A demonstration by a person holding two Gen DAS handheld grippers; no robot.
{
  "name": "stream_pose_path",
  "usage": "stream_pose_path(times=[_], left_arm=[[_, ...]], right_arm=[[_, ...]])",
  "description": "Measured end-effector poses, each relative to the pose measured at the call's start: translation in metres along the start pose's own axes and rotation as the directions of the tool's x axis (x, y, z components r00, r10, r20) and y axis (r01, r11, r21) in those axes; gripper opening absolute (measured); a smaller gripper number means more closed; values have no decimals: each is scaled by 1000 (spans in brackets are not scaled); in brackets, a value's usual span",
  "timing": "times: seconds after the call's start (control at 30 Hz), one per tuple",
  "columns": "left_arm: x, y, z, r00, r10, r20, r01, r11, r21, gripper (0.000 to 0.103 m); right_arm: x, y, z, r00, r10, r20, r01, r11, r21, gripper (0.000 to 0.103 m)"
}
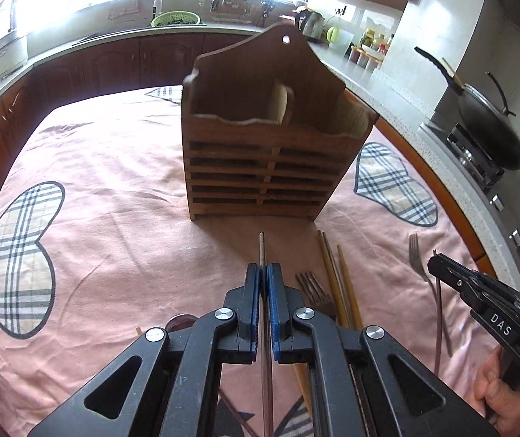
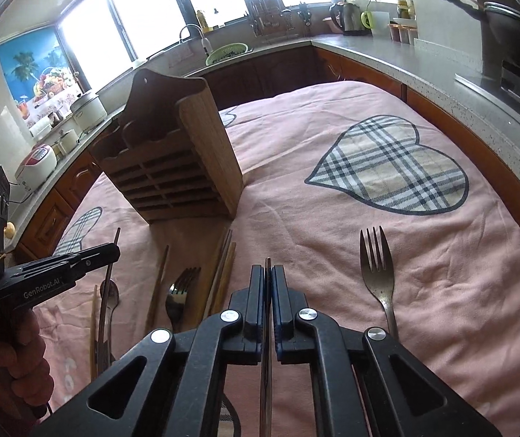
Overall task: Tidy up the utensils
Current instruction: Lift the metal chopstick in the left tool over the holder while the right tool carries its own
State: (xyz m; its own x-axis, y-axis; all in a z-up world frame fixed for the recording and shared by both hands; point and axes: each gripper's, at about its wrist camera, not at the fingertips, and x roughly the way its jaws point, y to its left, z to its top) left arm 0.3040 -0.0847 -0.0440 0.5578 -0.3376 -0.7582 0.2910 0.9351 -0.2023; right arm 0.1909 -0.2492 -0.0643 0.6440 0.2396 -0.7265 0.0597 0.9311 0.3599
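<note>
A brown wooden utensil holder (image 1: 263,153) stands upright on the pink tablecloth (image 1: 114,189); it also shows in the right wrist view (image 2: 172,160). My left gripper (image 1: 264,271) is shut on a thin chopstick (image 1: 262,247) that points toward the holder's base. My right gripper (image 2: 268,273) is shut on a thin dark chopstick (image 2: 268,264). Forks (image 2: 378,273) (image 2: 179,291), a spoon (image 2: 108,295) and several wooden chopsticks (image 2: 223,273) lie on the cloth in front of the holder. The right gripper shows at the left view's right edge (image 1: 438,262), the left gripper at the right view's left (image 2: 112,251).
Kitchen counters (image 2: 387,58) with brown cabinets wrap around the table. A wok (image 1: 492,127) sits on a stove at the right. A sink with a green colander (image 1: 175,19), a kettle (image 1: 310,22) and rice cookers (image 2: 38,162) stand on the counters.
</note>
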Motion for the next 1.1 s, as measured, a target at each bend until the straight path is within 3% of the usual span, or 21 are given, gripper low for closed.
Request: stream_pose_path(times=[0.3, 0.43, 0.87, 1.1], left_arm=[[-106, 18, -10, 990, -47, 131, 50, 999, -19, 4], [-135, 21, -17, 984, -50, 173, 54, 998, -19, 3], [-177, 29, -20, 963, -56, 263, 68, 997, -34, 3], [-188, 31, 1, 944, -65, 322, 81, 996, -34, 3]], right_arm=[[-45, 23, 24, 993, 60, 104, -57, 998, -31, 4], [-60, 35, 33, 987, 75, 142, -68, 996, -56, 4], [-86, 53, 58, 966, 110, 234, -92, 992, -89, 4], [-101, 58, 90, 941, 123, 316, -97, 991, -95, 4]])
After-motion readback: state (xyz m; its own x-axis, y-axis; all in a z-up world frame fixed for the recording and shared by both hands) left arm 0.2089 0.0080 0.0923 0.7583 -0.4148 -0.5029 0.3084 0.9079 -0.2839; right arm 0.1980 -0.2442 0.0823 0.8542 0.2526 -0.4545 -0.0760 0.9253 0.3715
